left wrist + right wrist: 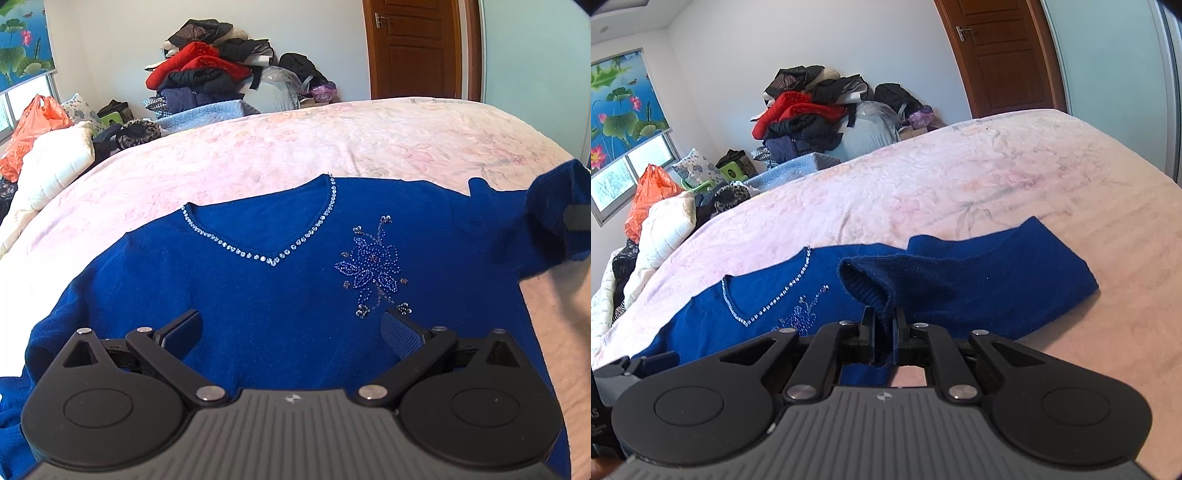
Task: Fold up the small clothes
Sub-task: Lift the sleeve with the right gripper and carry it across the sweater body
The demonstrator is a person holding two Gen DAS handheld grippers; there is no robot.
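The bed is bare beyond the blue sweater to its far edge and right corner. A quilt and orange bag crowd its left edge; a clothes pile stands behind.

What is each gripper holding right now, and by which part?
The right gripper is shut on the blue sweater, pinching the ribbed cuff of its sleeve. The left gripper is open above the sweater's front, holding nothing.

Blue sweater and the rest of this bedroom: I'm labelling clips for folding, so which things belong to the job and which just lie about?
Part of the job:
- blue sweater, spread on the bed
- its sleeve cuff, pinched in the right gripper
- left gripper, open above the sweater

Just lying about:
- clothes pile
- orange bag
- white quilt
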